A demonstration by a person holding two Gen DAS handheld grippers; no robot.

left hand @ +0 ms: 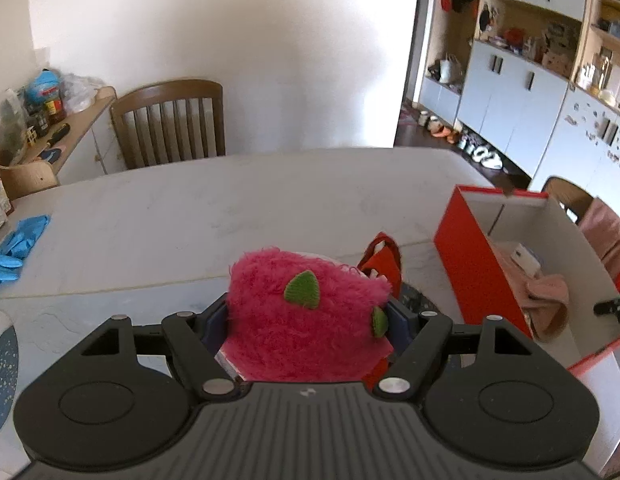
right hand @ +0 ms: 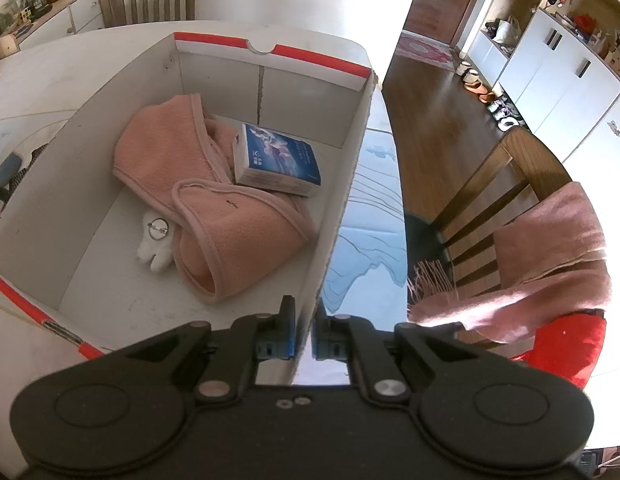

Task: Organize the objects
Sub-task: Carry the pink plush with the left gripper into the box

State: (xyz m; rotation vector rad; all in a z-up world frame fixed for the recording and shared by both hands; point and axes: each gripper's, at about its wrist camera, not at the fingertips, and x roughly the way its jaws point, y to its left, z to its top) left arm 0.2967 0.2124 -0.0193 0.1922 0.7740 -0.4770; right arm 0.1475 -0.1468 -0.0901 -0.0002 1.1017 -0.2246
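The left gripper [left hand: 307, 320] pinches the pink plush toy [left hand: 305, 316] above the table [left hand: 189, 208], left of the box [left hand: 466, 256]. The right gripper [right hand: 303, 340] clamps the box's near wall. The bulky toy could snag that rim and drag the box, or slip free, since only its soft pile is squeezed.

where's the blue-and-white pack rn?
Right wrist view: the blue-and-white pack lies inside the red-and-white box, toward its far right corner, resting on the pink cloth. The small white plush lies lower left of it.

Print on the blue-and-white packet [right hand: 278, 160] in the box [right hand: 109, 92] is too small to read.
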